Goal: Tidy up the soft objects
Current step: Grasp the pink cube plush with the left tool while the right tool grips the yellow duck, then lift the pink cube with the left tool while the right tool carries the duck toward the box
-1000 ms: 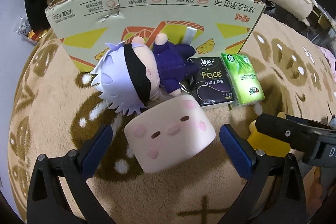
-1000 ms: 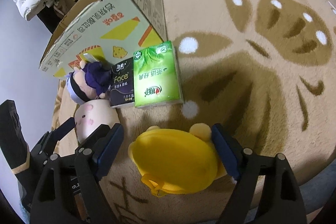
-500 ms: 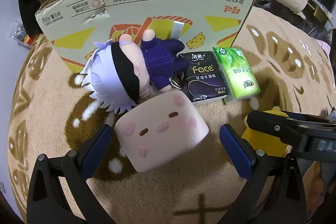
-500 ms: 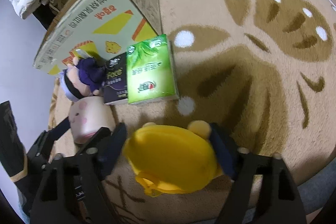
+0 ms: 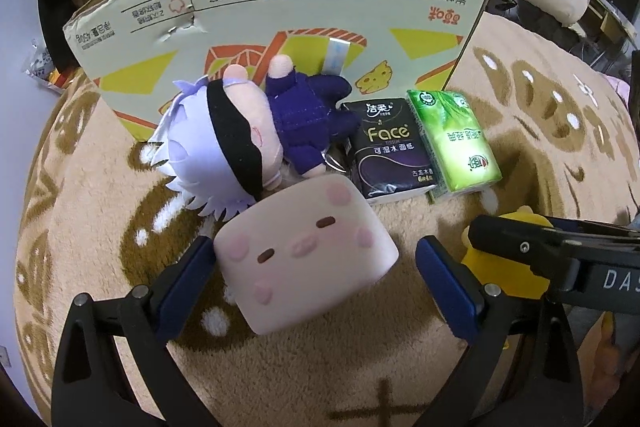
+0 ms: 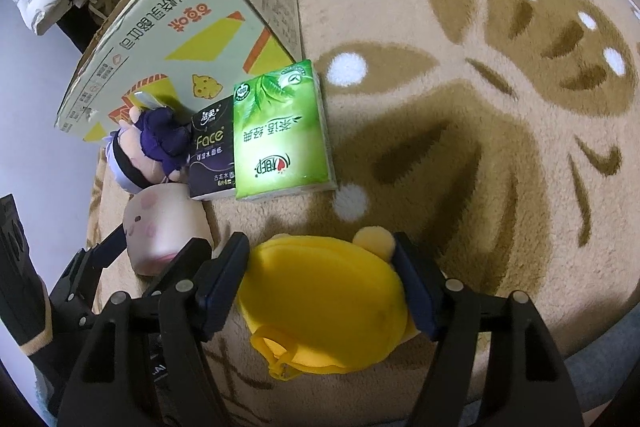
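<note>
Right claw (image 6: 320,283) is gripping the yellow plush (image 6: 320,307): both blue pads are pressing into its sides, roughly mid-opening, fabric bulging between them. The plush is sitting on the rug (image 6: 480,155), nearest of the row, just near of the green tissue pack (image 6: 282,135).

Left claw (image 5: 312,267) is straddling the pink block plush (image 5: 304,259), wide open. The left pad looks to be touching or almost touching the block's left edge; the right pad is clearly apart from it. Nothing is held yet.

The block's far corner is touching the doll plush (image 5: 240,143), which is leaning on the cardboard box (image 5: 280,7). The black tissue pack (image 5: 392,151) is lying between the doll and the green pack.

Doing the step well, as a judgement:
- Right: the grip is looking sound but soft, so a straight-up lift before travelling is suiting it best; the loop at the near edge is hanging free and risking a snag.
- Left: centring is needed first, shifting right so both pads meet the block together, otherwise it is likely rotating into the doll.
- Both claws are working close together, so staggering the lifts is avoiding a clash.
- The box is presumably the destination; the opening is not visible from here.
</note>
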`<state>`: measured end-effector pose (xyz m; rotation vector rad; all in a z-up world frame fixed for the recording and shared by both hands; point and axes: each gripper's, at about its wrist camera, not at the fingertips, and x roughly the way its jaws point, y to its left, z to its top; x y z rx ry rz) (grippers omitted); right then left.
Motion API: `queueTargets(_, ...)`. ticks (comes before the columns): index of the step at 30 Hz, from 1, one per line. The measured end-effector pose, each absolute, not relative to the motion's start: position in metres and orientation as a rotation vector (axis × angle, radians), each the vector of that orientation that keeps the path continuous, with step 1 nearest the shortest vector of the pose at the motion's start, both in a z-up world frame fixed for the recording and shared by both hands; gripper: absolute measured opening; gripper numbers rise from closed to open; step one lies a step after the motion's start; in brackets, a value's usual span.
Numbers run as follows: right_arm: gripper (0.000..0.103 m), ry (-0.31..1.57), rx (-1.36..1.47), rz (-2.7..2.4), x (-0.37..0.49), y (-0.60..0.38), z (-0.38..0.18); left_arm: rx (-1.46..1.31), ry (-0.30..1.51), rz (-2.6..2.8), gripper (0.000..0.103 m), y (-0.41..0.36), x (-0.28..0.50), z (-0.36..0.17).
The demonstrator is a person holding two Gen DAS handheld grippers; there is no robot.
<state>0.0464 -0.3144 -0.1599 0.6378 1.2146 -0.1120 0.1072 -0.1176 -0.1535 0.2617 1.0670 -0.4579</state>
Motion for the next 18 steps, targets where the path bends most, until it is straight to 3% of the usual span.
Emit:
queueTargets(4,0.077,1.218,0.622,-0.108,0.049,-0.314,-0.161,0.281,1.069,-0.428,0.086,-0.117,0.111,-0.157)
queueTargets(18,0.075,1.235,0.597,-0.098,0.051,-0.309,-0.165,0.248,1.063,-0.362,0.061,-0.096,0.105,-0.143)
